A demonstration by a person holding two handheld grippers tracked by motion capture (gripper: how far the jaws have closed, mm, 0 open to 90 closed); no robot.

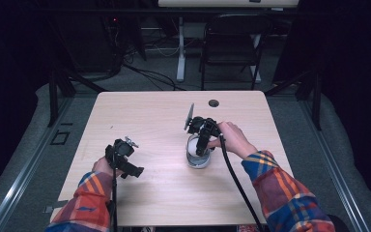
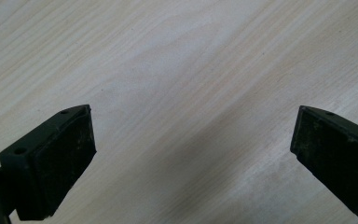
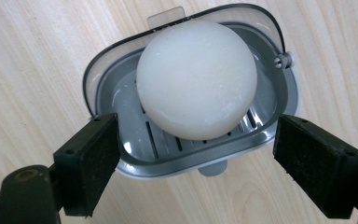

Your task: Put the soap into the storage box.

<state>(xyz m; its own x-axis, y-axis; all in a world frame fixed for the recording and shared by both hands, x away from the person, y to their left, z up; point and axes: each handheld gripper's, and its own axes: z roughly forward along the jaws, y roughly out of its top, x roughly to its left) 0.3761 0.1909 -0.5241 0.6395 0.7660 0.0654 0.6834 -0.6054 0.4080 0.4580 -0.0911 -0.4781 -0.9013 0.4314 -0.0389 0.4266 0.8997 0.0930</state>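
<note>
A round white soap bar [image 3: 196, 78] lies in a grey soap dish [image 3: 121, 88] with a clear lid rim; the dish [image 1: 196, 162] stands right of the table's middle. My right gripper [image 3: 196, 161] hovers just above the dish's near end, open, its pads [image 3: 95, 158] on either side of the dish and not touching it. In the high view this right gripper [image 1: 202, 142] points down over the dish. My left gripper [image 1: 125, 166] is held at the table's left front, open, with bare wood between its pads [image 2: 63, 156].
The light wooden table [image 1: 149, 111] has a round cable hole [image 1: 214, 103] near its far edge. Beyond it stand a black folding chair [image 1: 232, 43] and a white table leg [image 1: 180, 48] among floor cables. Dark curtains close both sides.
</note>
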